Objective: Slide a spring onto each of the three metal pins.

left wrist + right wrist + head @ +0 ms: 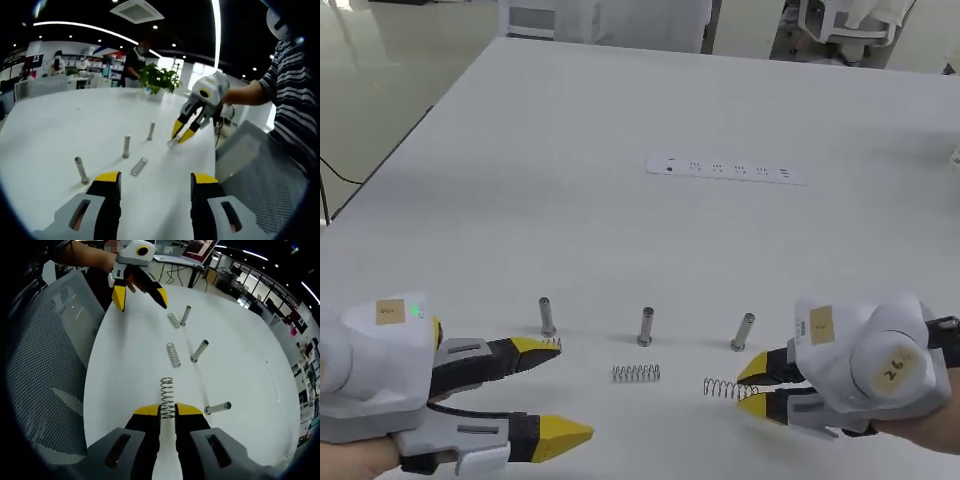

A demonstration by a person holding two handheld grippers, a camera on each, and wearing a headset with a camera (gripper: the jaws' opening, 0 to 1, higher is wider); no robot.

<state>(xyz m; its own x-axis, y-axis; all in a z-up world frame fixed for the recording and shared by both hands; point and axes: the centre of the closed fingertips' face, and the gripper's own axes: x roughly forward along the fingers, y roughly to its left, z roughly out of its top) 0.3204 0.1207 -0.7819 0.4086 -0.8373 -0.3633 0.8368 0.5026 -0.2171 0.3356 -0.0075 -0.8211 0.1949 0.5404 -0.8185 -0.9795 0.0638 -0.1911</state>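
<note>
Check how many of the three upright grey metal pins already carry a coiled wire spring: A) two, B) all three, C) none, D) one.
C: in the head view the left pin, middle pin and right pin stand bare; one spring lies by the left pin, a second spring lies before the middle pin, and a third spring sits between the right gripper's jaws.

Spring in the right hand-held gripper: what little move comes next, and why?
Probably lift the spring and aim its free end at the nearest pin. The right hand-held gripper pinches one end, and that pin stands bare beside it.
</note>
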